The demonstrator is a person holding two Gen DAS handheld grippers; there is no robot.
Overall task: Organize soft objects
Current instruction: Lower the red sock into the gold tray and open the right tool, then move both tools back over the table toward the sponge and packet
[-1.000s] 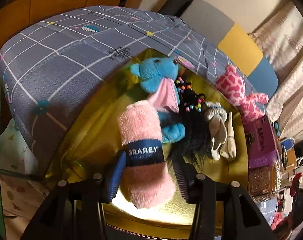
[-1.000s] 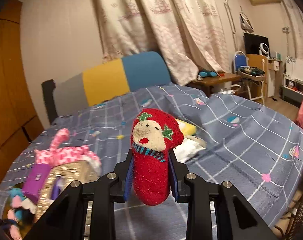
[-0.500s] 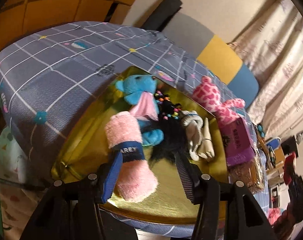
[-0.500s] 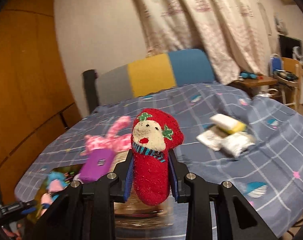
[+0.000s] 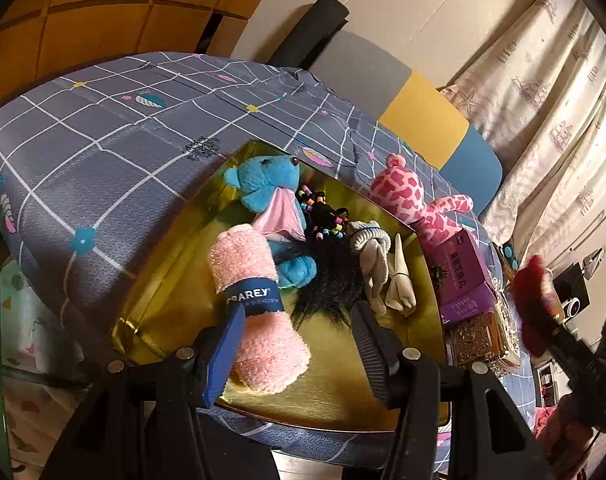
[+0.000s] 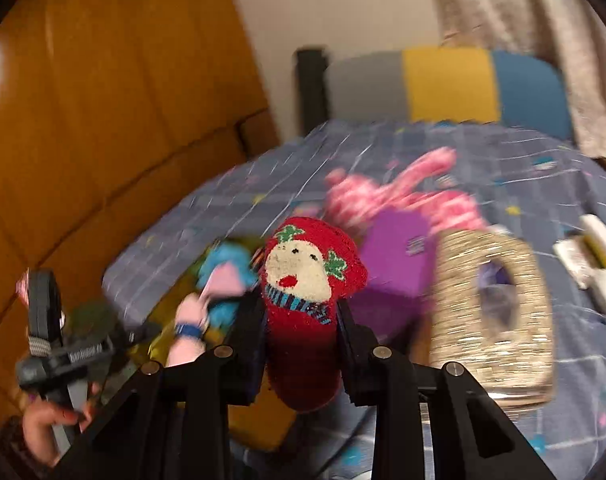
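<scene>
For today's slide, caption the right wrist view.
Right gripper clamps a red Santa sock above the blurred bed.

towel [image 5: 259, 308] in tray [image 5: 175, 304] | bear [image 5: 269, 192] behind | box [image 5: 465, 268] right

A home bedroom: a bed [image 5: 103, 128] under a grey checked sheet fills the scene, with a padded grey, yellow and blue headboard [image 5: 423, 120] at its far end. Patterned curtains [image 5: 563, 92] hang on the right, wooden wardrobe panels [image 6: 103, 100] stand on the left, and plush toys lie on the bed
</scene>
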